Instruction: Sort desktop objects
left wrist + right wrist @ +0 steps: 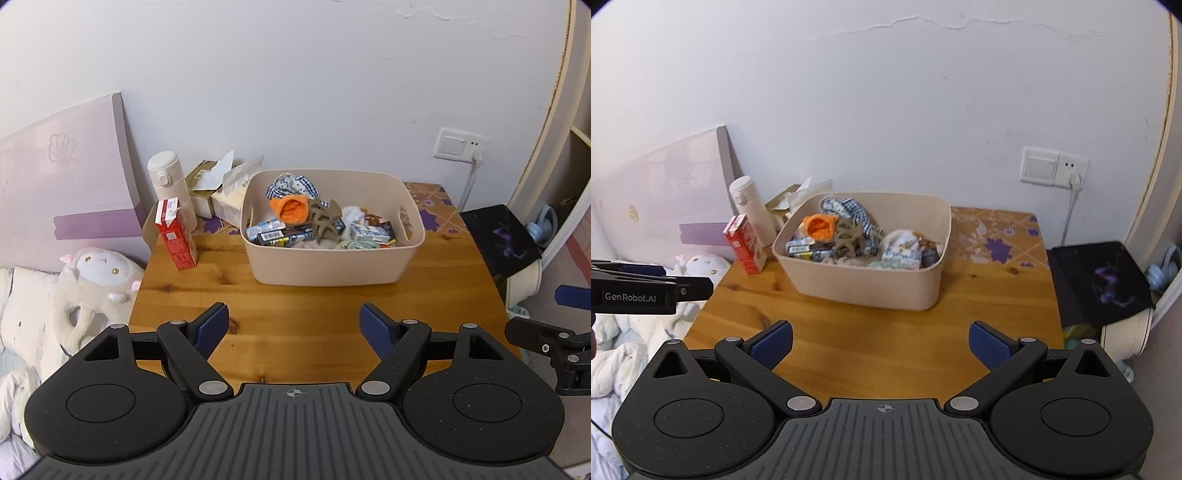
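Both the left tongs (pixel 293 325) and right tongs (pixel 881 345) hang released at lower frame over the bare surface (pixel 295 295), the filled bin (pixel 332 266) mid-frame suggesting sorting is nearly done, leaving the red carton (pixel 176 236) to grasp.

A home bedroom: a plush sheep (pixel 96 273) on bedding (pixel 22 295) at nine o'clock beside the wooden desk (pixel 295 295).
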The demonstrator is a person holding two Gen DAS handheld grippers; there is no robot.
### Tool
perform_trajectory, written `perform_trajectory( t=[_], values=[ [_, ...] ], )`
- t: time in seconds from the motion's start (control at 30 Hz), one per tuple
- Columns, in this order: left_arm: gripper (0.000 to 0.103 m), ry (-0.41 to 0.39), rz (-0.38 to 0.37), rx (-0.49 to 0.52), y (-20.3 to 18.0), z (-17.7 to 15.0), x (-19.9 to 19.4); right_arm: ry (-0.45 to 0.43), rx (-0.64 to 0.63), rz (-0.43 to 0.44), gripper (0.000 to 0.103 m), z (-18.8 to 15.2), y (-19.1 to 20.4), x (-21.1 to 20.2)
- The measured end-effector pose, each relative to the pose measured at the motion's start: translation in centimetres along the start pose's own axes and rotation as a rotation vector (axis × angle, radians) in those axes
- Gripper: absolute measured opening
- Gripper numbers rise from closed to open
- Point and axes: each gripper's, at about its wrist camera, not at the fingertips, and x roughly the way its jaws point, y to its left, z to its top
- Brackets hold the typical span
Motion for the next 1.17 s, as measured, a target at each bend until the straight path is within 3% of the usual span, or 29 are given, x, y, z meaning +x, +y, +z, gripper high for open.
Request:
perform_trajectory(
  t=[0.8,1.17],
  values=[
    [0.079,0.006,0.008,-0.02,2.8,-4.2,-8.6,0.069,0.051,-0.09,0.103,-5.6,-0.1,-7.3],
    [0.08,0.037,-0.044,-0.048,3.7,-4.3,-8.3,0.096,0.045,-0.097,0.103,-5.2,0.2,-6.9]
  ],
)
